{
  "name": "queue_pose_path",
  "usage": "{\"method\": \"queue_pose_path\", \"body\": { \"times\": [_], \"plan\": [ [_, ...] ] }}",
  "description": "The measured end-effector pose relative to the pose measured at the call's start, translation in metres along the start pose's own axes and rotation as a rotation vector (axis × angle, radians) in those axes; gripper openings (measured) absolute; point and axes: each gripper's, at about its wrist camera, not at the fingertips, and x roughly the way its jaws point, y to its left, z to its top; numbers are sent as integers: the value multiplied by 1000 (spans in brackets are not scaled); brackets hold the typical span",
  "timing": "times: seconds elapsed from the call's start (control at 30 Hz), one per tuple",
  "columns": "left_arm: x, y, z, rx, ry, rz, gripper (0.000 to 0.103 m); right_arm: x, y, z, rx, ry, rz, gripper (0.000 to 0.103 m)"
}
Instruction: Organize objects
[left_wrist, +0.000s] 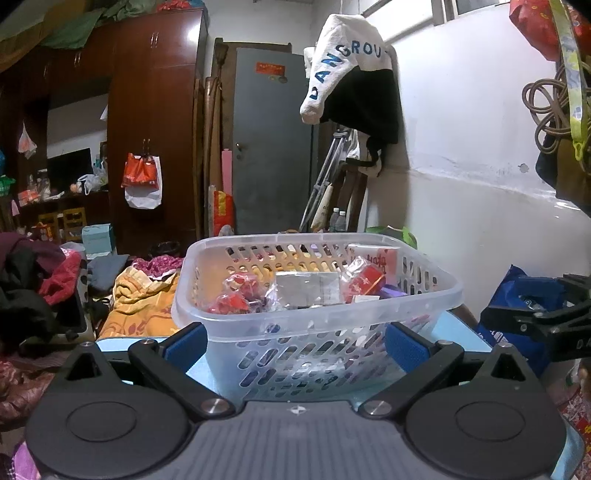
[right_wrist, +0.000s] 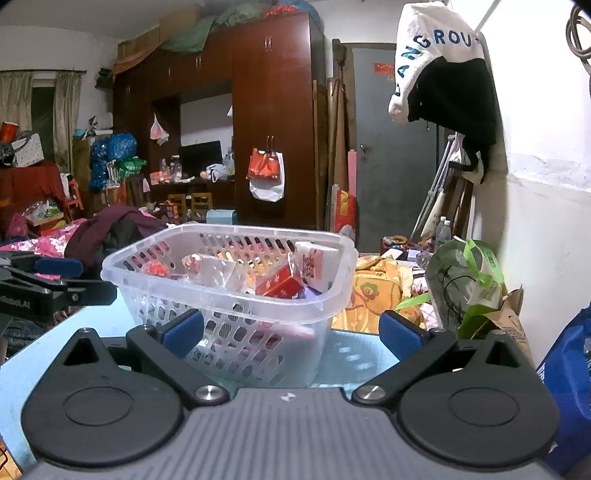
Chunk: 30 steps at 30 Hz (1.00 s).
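Blue-padded tongs (left_wrist: 295, 341) (right_wrist: 293, 330) wide apart, nothing held

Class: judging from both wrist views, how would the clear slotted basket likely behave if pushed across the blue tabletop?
The basket probably slides easily on the smooth tabletop. Its thin, slotted plastic walls may flex. The packets inside look light, so it likely shifts readily.

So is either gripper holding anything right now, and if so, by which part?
Nothing is held. The left gripper and right gripper are both open, facing the basket without touching it.
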Motion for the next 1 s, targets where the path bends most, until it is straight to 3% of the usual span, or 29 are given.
{"method": "queue_pose_path", "body": {
  "times": [1.0],
  "plan": [
    [-3, -4, -4, 26, 8, -7, 103, -3, 2, -4, -2, 5, 11, 103]
  ]
}}
